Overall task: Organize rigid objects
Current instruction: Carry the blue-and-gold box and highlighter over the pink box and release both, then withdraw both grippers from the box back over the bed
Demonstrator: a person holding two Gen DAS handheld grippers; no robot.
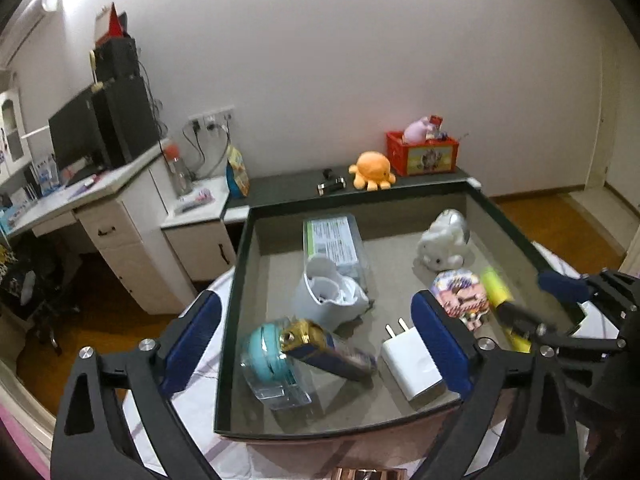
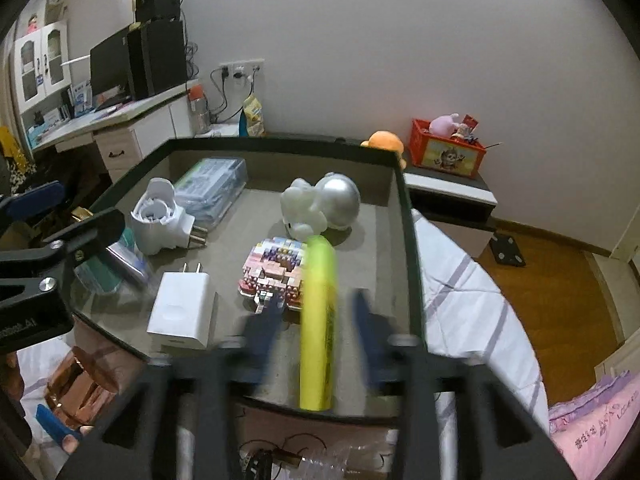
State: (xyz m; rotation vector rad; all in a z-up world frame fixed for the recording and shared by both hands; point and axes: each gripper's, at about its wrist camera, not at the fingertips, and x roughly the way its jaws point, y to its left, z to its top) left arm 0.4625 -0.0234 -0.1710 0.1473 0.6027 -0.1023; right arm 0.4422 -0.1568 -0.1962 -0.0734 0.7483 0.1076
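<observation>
Yellow-green plastic cylinder (image 2: 318, 320) lies in dark-rimmed tray (image 2: 408, 216), between right gripper (image 2: 316, 320) fingers, released, blurred. Left gripper (image 1: 316, 340) spread wide, nothing grasped, over tray's 2 nearest items.

A plain white wall (image 1: 340, 60) backs a white desk (image 1: 100, 196), dark monitor (image 1: 74, 140) and wooden floor (image 2: 560, 280).

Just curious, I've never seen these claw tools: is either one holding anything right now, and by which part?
Nothing is held. The left gripper is wide open. The yellow tube lies between the right gripper's jaws, but they are apart from it.
</observation>
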